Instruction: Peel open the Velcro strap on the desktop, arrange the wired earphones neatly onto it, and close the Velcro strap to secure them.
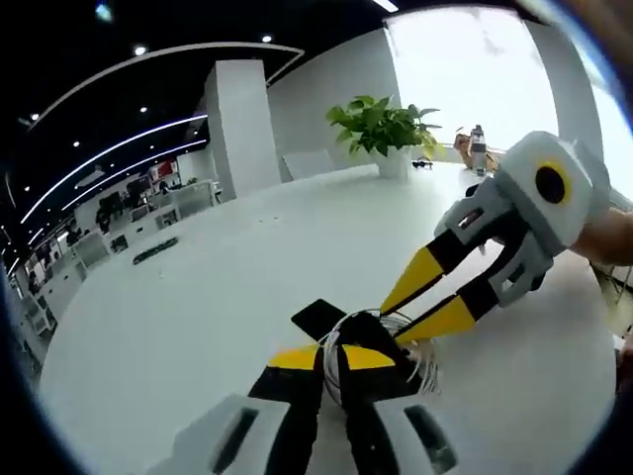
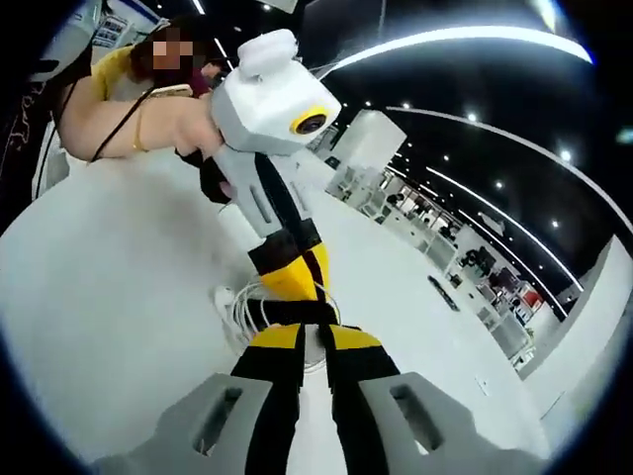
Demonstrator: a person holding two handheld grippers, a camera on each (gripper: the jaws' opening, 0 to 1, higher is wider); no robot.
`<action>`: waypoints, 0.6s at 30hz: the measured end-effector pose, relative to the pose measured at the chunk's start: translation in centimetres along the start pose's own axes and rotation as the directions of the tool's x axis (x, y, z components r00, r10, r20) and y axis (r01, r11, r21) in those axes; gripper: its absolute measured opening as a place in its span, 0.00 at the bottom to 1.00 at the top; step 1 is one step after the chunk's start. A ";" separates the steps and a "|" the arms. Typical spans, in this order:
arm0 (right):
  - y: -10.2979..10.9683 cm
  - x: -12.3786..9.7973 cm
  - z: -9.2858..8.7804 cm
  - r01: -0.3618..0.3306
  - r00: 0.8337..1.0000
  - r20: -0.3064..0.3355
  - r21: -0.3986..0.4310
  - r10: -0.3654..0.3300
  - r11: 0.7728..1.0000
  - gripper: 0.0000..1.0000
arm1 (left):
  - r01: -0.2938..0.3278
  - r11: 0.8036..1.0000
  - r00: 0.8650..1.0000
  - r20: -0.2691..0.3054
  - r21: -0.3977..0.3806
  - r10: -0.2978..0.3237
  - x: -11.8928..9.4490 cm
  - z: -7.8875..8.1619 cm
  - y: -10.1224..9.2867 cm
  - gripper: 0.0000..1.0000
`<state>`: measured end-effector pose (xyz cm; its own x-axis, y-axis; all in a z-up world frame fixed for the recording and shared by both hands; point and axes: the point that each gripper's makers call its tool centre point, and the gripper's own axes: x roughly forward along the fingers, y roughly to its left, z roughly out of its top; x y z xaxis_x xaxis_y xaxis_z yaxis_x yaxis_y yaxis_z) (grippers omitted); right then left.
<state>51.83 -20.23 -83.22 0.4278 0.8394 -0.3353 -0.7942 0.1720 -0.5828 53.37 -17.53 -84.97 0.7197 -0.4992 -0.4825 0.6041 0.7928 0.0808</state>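
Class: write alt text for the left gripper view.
Two yellow-tipped grippers meet over coiled white earphones and a black strap on a white table: the left gripper from below, the right gripper from the right. A potted plant stands behind.
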 end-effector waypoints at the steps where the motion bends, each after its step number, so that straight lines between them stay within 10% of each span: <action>1: 0.0 0.0 0.0 -0.003 1.000 -0.003 -0.005 0.003 1.000 0.11 | 0.000 1.000 1.000 -0.001 0.000 0.000 0.0 -0.1 0.0 0.11; 18: -0.6 0.3 -0.2 -0.014 1.000 -0.015 -0.050 0.013 0.999 0.13 | -0.005 1.000 1.000 -0.005 -0.005 0.005 -0.1 -0.9 0.2 0.15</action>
<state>52.57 -20.21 -83.11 0.4236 0.8338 -0.3540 -0.7778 0.1345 -0.6140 53.07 -16.99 -85.68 0.7210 -0.4932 -0.4868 0.5986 0.7971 0.0791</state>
